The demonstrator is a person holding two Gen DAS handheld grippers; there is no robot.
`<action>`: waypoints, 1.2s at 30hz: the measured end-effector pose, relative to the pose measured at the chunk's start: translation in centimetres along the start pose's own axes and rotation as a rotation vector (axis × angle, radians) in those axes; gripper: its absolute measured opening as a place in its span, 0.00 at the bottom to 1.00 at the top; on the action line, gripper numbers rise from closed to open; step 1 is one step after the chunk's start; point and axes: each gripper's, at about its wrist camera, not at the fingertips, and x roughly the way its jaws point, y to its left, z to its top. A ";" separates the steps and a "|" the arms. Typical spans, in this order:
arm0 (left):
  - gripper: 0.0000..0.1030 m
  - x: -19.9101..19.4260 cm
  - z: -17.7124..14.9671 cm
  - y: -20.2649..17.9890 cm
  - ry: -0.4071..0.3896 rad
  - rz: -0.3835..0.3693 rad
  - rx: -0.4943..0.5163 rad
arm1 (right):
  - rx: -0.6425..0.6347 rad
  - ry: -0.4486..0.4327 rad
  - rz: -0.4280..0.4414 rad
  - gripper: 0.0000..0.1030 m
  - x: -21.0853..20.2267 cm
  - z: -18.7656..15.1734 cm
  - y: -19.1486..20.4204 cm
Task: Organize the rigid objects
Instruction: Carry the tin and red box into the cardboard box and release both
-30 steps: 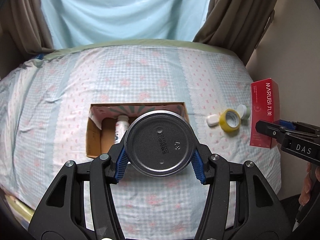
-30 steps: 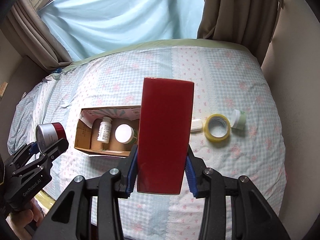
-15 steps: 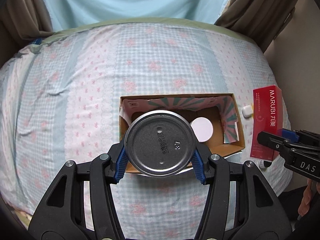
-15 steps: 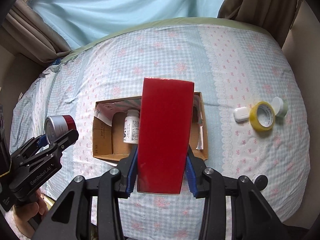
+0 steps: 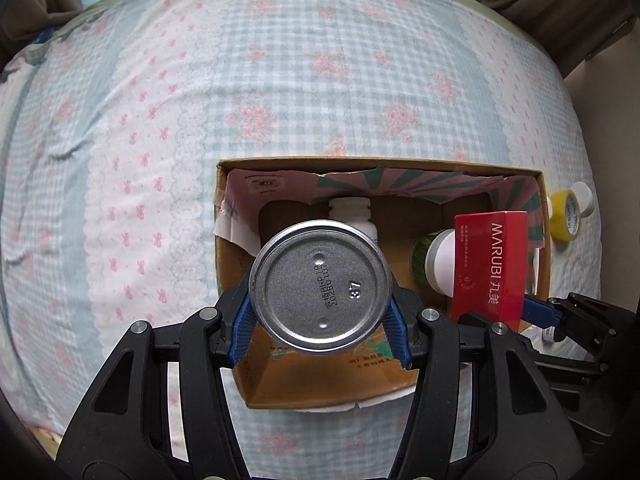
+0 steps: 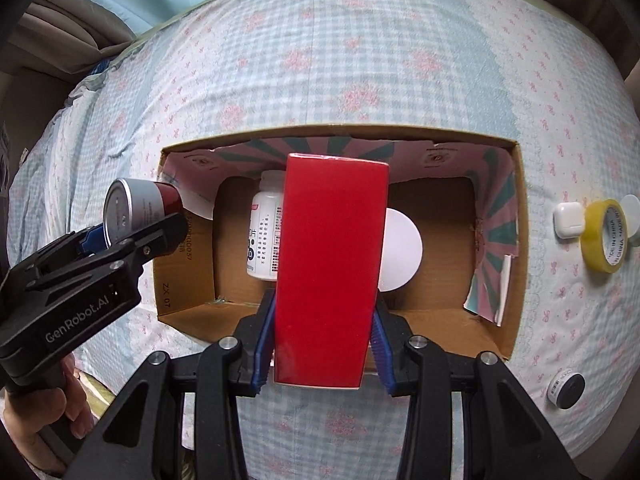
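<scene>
My left gripper (image 5: 320, 330) is shut on a red can with a silver bottom (image 5: 320, 286), held over the left part of an open cardboard box (image 5: 400, 394). My right gripper (image 6: 323, 344) is shut on a tall red carton (image 6: 330, 268), which hangs over the middle of the same box (image 6: 498, 332). That carton (image 5: 490, 264) shows at the right of the left wrist view, and the can (image 6: 138, 210) at the left of the right wrist view. Inside the box lie a white pill bottle (image 6: 266, 228) and a white-lidded jar (image 6: 402, 250), both partly hidden.
The box sits on a bed with a checked floral sheet (image 5: 280, 80). To its right lie a white earbud case (image 6: 568, 220), a yellow tape roll (image 6: 604, 236) and a small white jar (image 6: 632, 216). A small dark round object (image 6: 566, 390) lies near the bed's front right. Curtains hang behind.
Both grippers have sunk toward the box with their loads still gripped, and the box now looks much larger. The can and the carton now hang over the box opening.
</scene>
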 end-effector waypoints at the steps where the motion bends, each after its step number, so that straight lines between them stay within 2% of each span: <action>1: 0.49 0.7 0.3 0.0 0.009 0.001 0.005 | -0.006 0.007 0.004 0.38 0.7 0.2 0.1; 7: 0.49 3.5 1.5 -0.8 0.037 0.035 0.071 | -0.031 0.039 0.030 0.38 3.9 0.3 0.3; 11: 0.49 3.9 1.9 -1.2 0.036 0.030 0.104 | -0.010 0.059 0.055 0.38 5.1 0.3 0.0; 12: 0.50 3.9 2.0 -1.5 0.045 0.049 0.118 | -0.006 0.070 0.064 0.38 5.3 0.3 0.0; 14: 0.62 3.8 2.3 -2.1 0.048 0.108 0.151 | -0.007 0.066 0.077 0.39 5.3 0.2 0.1; 15: 0.82 3.3 2.3 -2.4 0.028 0.115 0.166 | 0.001 0.057 0.094 0.41 5.1 0.1 0.0; 16: 1.00 2.6 2.3 -2.6 -0.002 0.117 0.179 | 0.024 0.046 0.125 0.47 4.8 -0.1 -0.4; 18: 1.00 1.7 2.3 -3.1 -0.039 0.124 0.206 | 0.077 0.032 0.168 1.00 4.3 -0.5 -1.0; 20: 1.00 1.7 2.3 -3.6 -0.032 0.129 0.230 | 0.088 0.006 0.179 1.00 3.8 -1.1 -1.5; 26: 1.00 1.0 1.4 -3.9 -0.027 0.120 0.222 | 0.045 -0.016 0.117 1.00 2.7 -1.9 -1.3; 36: 1.00 -3.9 -0.1 -3.8 -0.101 0.122 0.192 | -0.009 -0.090 0.080 1.00 -1.0 -3.2 -0.7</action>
